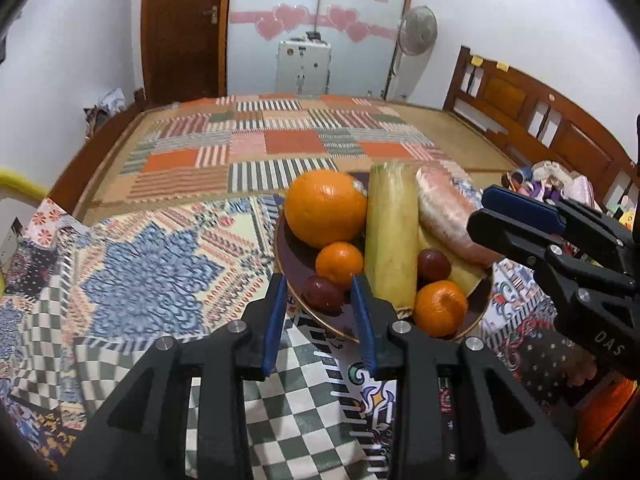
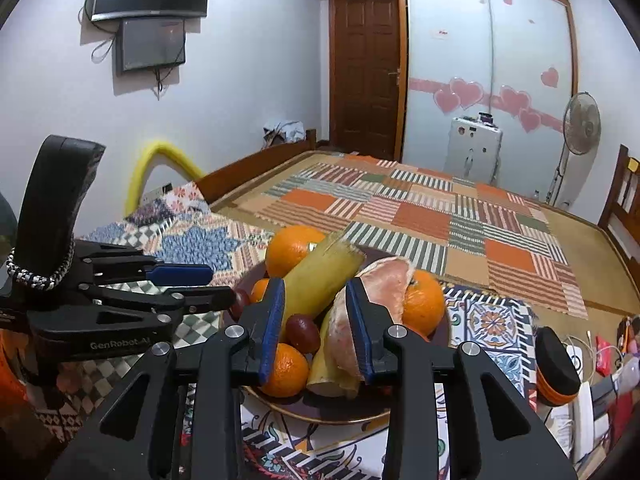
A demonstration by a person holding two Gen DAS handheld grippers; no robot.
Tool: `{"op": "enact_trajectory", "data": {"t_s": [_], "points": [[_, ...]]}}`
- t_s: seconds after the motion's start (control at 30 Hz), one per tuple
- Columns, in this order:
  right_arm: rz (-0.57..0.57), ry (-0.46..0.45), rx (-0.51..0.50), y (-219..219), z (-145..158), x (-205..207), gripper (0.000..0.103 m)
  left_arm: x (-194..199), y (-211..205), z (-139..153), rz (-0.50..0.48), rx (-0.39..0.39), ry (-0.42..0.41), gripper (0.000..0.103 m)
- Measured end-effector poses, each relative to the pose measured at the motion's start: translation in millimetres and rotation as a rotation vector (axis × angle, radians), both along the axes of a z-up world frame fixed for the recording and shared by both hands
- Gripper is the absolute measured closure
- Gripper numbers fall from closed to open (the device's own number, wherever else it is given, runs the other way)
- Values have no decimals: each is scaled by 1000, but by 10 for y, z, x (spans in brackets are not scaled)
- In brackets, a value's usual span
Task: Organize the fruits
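The fruits lay piled on the plate (image 1: pixel 292 264) just past both tools, and the right tool (image 2: pixel 316 322), jaws apart and empty like the left tool (image 1: pixel 320 320), was nearest the pomelo piece (image 2: pixel 384 280).

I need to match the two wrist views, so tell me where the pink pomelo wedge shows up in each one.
Left wrist view: the pomelo wedge lies on the right side of the plate, beside the yellow-green stalk, near the right gripper.
Right wrist view: the pomelo wedge sits centre frame, just beyond the right gripper.
Shared landmark: the big orange at the plate's far side.
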State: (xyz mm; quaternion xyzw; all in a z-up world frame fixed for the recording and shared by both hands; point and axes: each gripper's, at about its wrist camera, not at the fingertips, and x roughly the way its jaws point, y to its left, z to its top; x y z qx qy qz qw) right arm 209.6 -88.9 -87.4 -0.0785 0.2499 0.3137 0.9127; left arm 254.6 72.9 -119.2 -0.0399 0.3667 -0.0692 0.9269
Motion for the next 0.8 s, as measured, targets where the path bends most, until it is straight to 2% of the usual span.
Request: {"op": "enact_trajectory", "data": {"t_s": [0.17, 0.4, 0.57, 0.67, 0.8], "points": [[-35, -64, 42, -117, 334, -249, 74, -385, 3, 437, 29, -11, -121, 70], [-79, -191, 123, -372, 894, -974, 73, -1234, -128, 1172, 61, 12, -345, 70], [-122, -275, 163, -509, 1151, -1495, 60, -1827, -308, 1545, 79, 36, -470, 70], [-131, -296, 194, -562, 1233, -1724, 58, -2117, -414, 1671, 78, 45, -513, 64], [-163, -341, 208, -604, 1294, -1954, 42, -2449, -528, 1745, 96, 65, -575, 48]]}}
